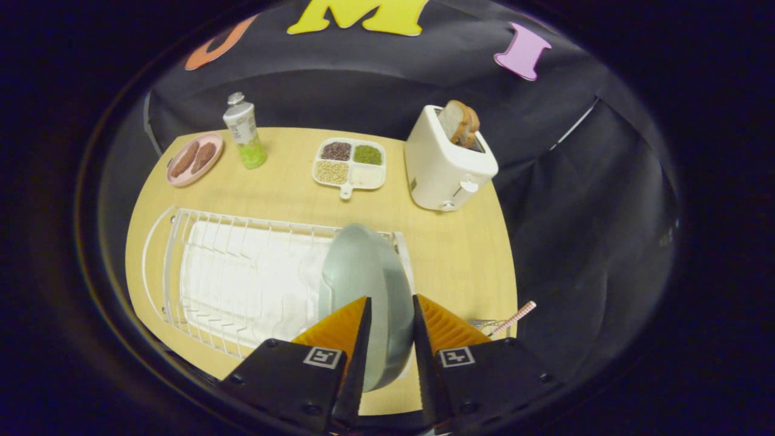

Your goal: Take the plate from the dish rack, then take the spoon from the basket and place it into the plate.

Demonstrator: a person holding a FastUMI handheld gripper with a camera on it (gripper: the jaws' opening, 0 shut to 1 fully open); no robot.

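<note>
A pale grey-green plate [362, 266] stands on edge at the right end of the white wire dish rack [177, 254]. Its rim runs down between my two fingers and fills the gap between them. My gripper [392, 298] is shut on the plate, one finger on each face. Just right of the right finger, a bit of a wire basket [482, 323] peeks out. A thin pink-patterned handle [516, 317] sticks up from it; I cannot tell whether that is the spoon.
On the wooden table [466, 254], beyond the rack, stand a white toaster [445, 166] with bread, a divided tray of beans [350, 162], a green-bottomed bottle [244, 130] and a pink dish of sausages [195, 158]. The table edge drops off to the right of the basket.
</note>
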